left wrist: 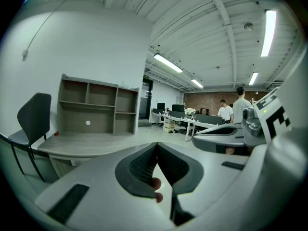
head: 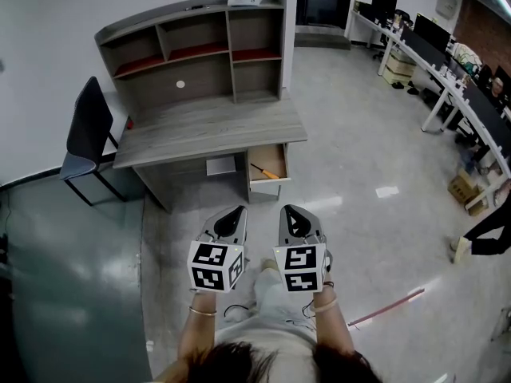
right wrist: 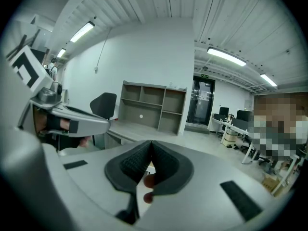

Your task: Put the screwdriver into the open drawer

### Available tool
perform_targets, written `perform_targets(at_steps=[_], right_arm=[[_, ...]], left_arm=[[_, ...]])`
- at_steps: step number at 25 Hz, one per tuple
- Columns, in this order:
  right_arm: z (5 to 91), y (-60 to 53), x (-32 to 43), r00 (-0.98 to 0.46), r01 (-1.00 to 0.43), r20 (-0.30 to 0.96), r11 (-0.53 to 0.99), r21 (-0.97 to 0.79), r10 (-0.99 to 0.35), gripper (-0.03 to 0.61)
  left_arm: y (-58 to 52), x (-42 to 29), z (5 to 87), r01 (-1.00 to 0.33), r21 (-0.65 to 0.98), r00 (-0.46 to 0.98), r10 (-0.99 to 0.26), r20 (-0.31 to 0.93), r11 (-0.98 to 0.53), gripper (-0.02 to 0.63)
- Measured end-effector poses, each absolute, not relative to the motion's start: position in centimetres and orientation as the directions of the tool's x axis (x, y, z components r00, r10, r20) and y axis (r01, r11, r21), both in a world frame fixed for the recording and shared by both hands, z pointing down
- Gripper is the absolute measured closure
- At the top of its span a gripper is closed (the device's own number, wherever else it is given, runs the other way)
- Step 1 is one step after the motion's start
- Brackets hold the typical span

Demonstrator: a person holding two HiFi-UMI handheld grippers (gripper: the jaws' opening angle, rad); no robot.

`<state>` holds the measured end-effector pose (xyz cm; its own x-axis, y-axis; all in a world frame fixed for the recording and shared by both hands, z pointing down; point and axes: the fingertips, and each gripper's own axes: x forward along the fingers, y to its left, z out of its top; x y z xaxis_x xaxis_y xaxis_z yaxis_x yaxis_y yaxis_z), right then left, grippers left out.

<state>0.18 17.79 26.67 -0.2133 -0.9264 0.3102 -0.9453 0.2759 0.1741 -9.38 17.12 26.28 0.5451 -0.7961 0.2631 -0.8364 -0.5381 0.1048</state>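
Orange-handled screwdriver (head: 267,172) lies aslant inside the open, light-fronted drawer (head: 267,187) under the grey wooden tabletop (head: 207,126); the placement appears complete. Left gripper (head: 231,214) and right gripper (head: 293,212) hang side by side, well apart from the drawer, fingers closed tip to tip on nothing. Good practice now: hold both clear and leave the tool undisturbed.

"What colour is the desk (head: 209,128)?"
"Grey, with wood lines. Its shelves (head: 192,53) have red on them."
"And the screwdriver (head: 267,172)?"
"Orange handle. The marker cubes (head: 214,266) have black and white squares. The chair (head: 86,126) is black."
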Motion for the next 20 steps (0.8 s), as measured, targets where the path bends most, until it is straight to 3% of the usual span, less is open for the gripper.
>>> perform_targets(at_steps=[20], right_arm=[[26.4, 18.8, 1.5, -0.192, -0.951, 0.297, 0.251, 0.178, -0.935, 0.551]], left_arm=[[18.3, -8.1, 26.4, -0.821, 0.088, 0.566, -0.781, 0.264, -0.565, 0.597]])
